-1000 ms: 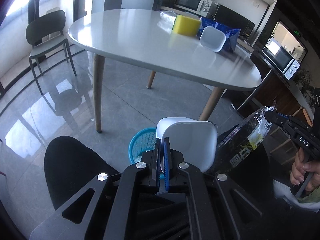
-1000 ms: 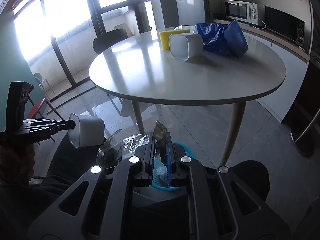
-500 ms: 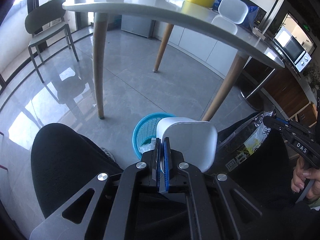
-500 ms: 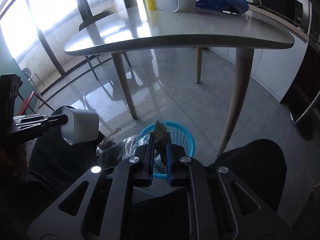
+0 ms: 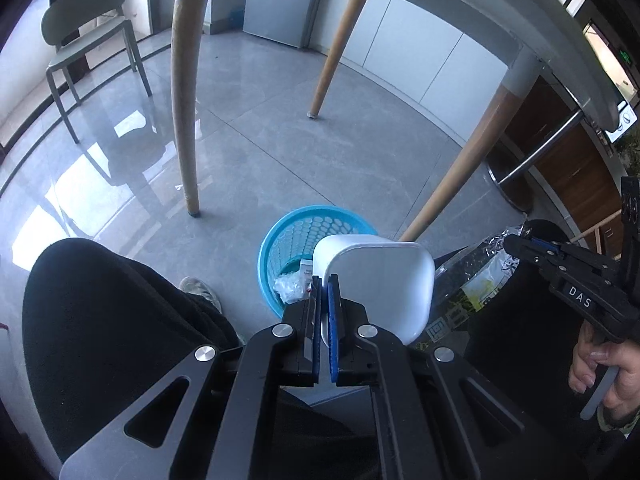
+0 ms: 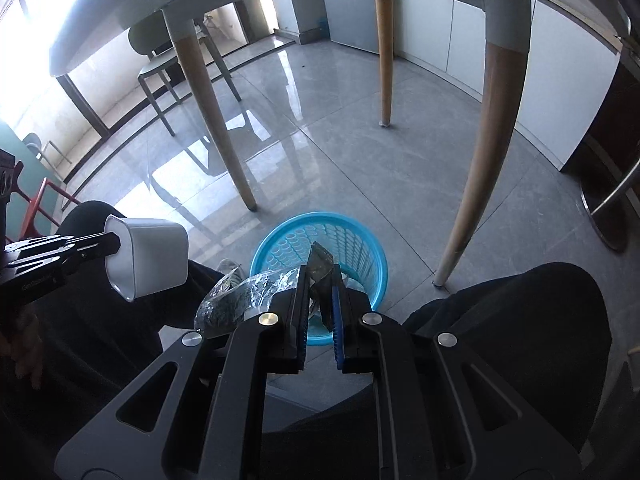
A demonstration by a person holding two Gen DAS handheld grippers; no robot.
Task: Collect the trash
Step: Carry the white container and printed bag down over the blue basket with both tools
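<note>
Left gripper [image 5: 324, 280] is clamped on the rim of a white tub [image 5: 376, 284], jaws pinched tight; right gripper [image 6: 320, 280] is closed narrow on a crinkly clear wrapper [image 6: 248, 292], with a dark corner of it sticking up between the pads. Both hang just above a blue bin [image 6: 320, 248] on the floor, between the person's knees and under the table [image 5: 500, 12]. In the left view the tub sits over the near right part of the bin's rim; in the right view it is off to the left, held apart from the bin

Progress, as a judgement: mid-task, at the drop-off. Bin already has some pale crumpled trash [image 5: 290, 286] inside, so part of the collecting looks done. Tub and wrapper not yet released. Whether more trash waits on the tabletop can't be told, only its underside shows

Counts: 2 grippers, 1 tub, 1 wrapper, 1 bin, 1 table with 3 legs visible, 1 chair [image 5: 80, 36]. Pieces in the bin: a small clump, too tangled to count
</note>
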